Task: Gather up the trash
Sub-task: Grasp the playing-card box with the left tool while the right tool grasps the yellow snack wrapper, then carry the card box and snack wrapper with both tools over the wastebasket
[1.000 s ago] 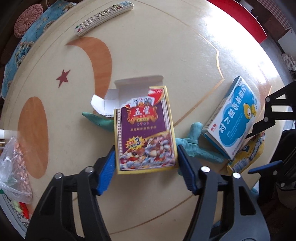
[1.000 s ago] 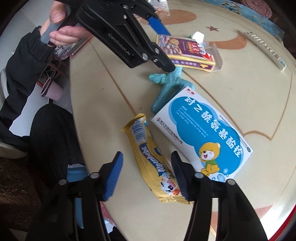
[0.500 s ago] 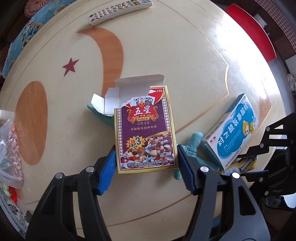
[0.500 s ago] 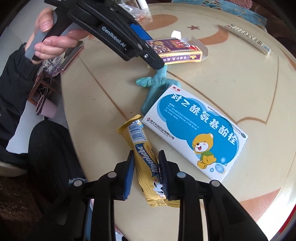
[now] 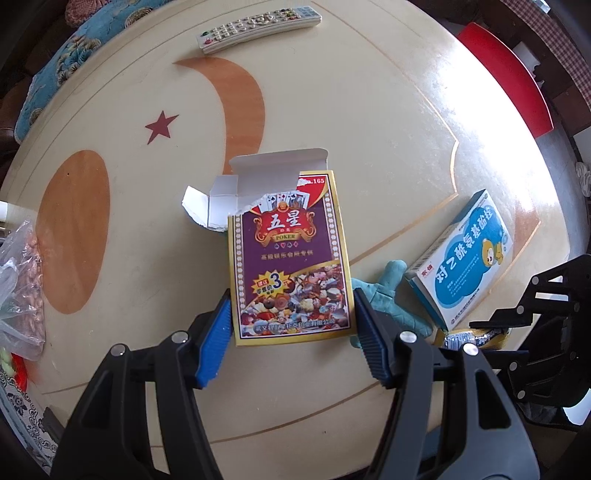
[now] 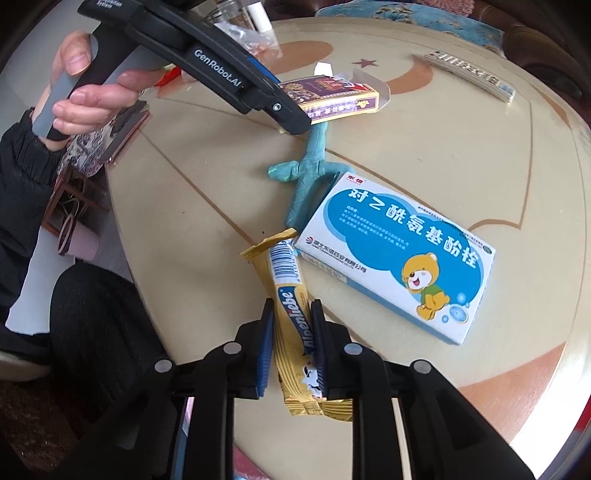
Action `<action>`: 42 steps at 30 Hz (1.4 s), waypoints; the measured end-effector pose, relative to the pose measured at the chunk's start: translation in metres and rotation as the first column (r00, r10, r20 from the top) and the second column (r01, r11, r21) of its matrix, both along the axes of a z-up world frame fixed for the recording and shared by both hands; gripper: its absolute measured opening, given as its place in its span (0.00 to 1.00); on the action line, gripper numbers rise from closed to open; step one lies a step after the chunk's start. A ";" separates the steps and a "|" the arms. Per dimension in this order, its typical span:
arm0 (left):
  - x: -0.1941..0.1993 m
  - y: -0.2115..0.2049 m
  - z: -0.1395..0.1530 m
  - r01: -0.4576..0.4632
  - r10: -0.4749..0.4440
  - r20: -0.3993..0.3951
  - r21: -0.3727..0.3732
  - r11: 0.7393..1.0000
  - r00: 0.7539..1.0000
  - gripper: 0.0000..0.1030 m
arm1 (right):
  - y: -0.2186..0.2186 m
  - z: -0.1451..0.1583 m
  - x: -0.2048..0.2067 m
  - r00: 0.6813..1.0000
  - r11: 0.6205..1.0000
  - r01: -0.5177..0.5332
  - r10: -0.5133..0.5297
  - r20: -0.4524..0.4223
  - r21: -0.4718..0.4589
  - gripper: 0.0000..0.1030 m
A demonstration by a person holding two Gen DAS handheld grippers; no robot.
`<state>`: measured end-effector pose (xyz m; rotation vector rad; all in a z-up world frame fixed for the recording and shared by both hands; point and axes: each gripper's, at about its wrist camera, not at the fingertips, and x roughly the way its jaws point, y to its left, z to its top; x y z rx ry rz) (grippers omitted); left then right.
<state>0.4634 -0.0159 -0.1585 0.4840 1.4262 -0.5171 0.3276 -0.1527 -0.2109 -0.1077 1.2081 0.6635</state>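
My left gripper (image 5: 291,325) is shut on a purple and gold playing-card box (image 5: 290,258) with a torn open flap, and holds it above the table; the box also shows in the right wrist view (image 6: 332,98). My right gripper (image 6: 291,328) is shut on a yellow candy wrapper (image 6: 291,295), lifted near the table's front edge. A crumpled teal glove (image 6: 306,173) lies on the table between the two. A blue and white medicine box (image 6: 395,254) lies to the right of the wrapper, and shows in the left wrist view (image 5: 461,254).
A round cream table (image 5: 369,129) carries a white remote control (image 5: 258,27) at the far side and a clear bag of snacks (image 5: 20,280) at the left edge. A red chair (image 5: 506,77) stands at the far right. The person's legs (image 6: 92,332) are at the table's left.
My right gripper has shut on the yellow wrapper and lifted it. My left gripper has raised the card box higher above the table.
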 end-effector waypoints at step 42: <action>-0.158 0.012 0.066 0.109 -0.096 0.207 -0.054 0.993 0.974 0.59 | -0.034 0.088 -0.089 0.935 0.947 0.303 -0.317 0.162 0.103 0.18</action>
